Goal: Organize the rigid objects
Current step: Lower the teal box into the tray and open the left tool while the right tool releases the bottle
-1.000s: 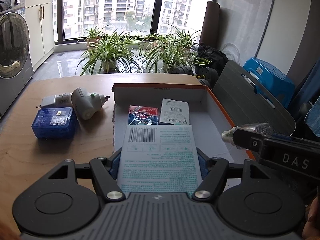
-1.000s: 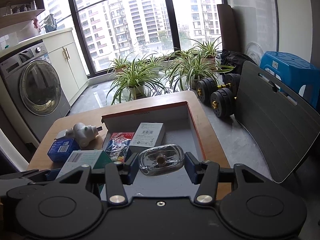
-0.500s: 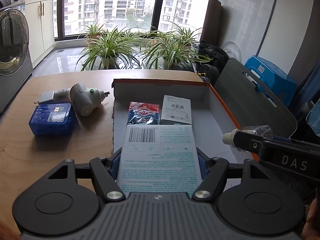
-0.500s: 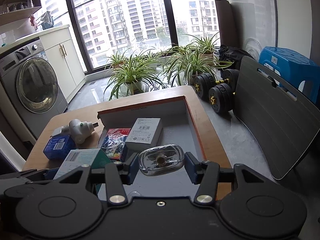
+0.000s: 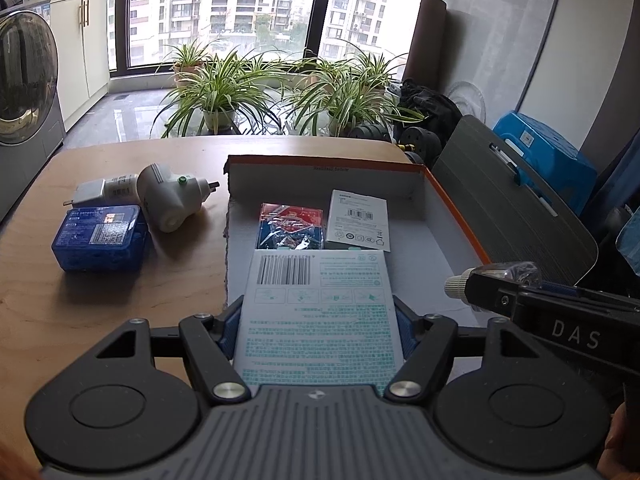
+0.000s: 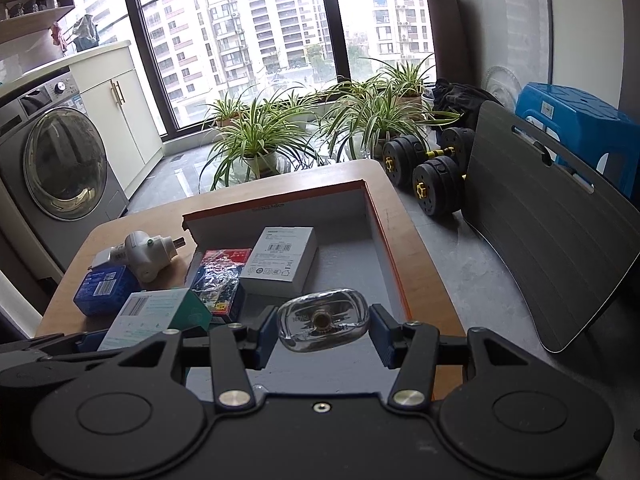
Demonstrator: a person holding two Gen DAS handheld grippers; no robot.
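1. The left gripper (image 5: 319,322) is pinched on a flat white carton w/ teal print and a barcode (image 5: 318,312), held by its 2 long edges above the near-left part of the open shallow cardboard tray w/ orange rim (image 5: 456,208). Only the edges are pressed, so a slip or a tilt is possible if the grip is eased before the carton lies flat.
2. The right gripper (image 6: 323,330) is pinched on a small clear glass bottle w/ metal neck (image 6: 323,318), held above the tray's near-right floor. Glass is smooth and rounded, so it is judged likely to squirt out of the pads; a drop onto the tray could chip it.
3. Already in the tray: a red-and-blue foil-wrapped packet (image 5: 290,226) and a white box w/ a barcode label (image 5: 357,220), side by side. The carton is judged likely to land on the packet if it is set down too far fwd.
4. The 2 grippers sit close together; in the left view the bottle's cap end shows just right of the carton. A clash is possible if both are lowered at once.
5. Still on the wooden table (image 5: 80,320), left of the tray: a blue plastic box (image 5: 100,238), a white plug adapter (image 5: 168,196) and a small white charger (image 5: 102,190). These could be knocked by a wide left swing.
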